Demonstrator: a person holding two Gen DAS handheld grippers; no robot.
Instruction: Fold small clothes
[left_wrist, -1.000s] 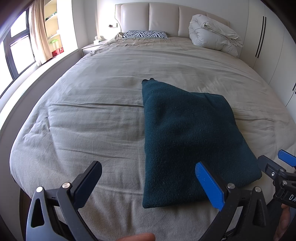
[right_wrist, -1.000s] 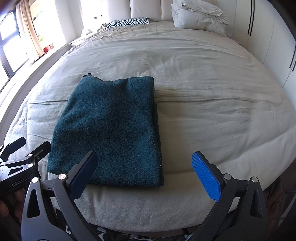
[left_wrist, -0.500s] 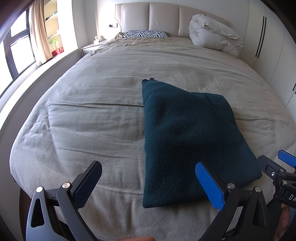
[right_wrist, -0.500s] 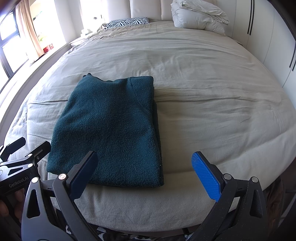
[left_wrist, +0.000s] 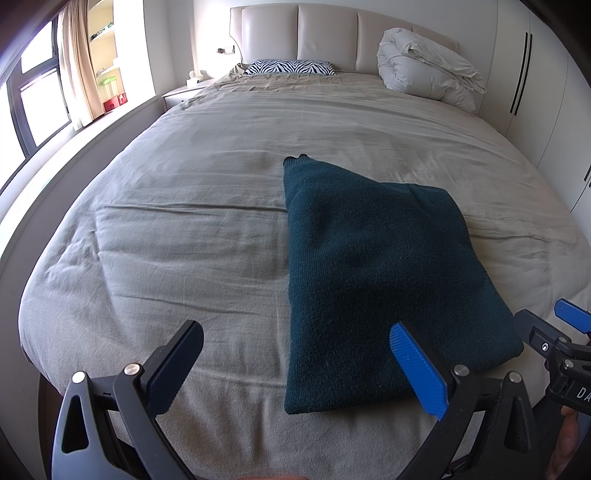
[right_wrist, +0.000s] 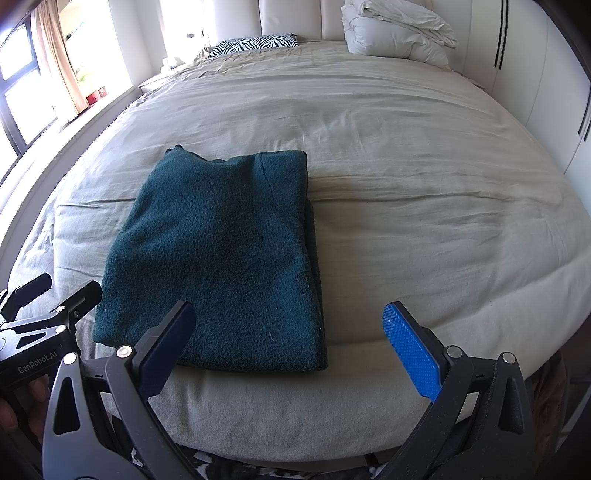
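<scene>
Folded dark teal knitted sweater (right_wrist: 218, 258), lying flat near the foot edge of the wide bed with the wrinkled beige cover (left_wrist: 177, 221). Left hand-held gripper (left_wrist: 299, 365) and right hand-held gripper (right_wrist: 291, 339) both spread wide, grasping nothing, hovering just short of the sweater's near edge.

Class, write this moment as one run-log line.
garment: teal sweater folded on bed | left gripper: open, empty | right gripper: open, empty | contact: none
</scene>
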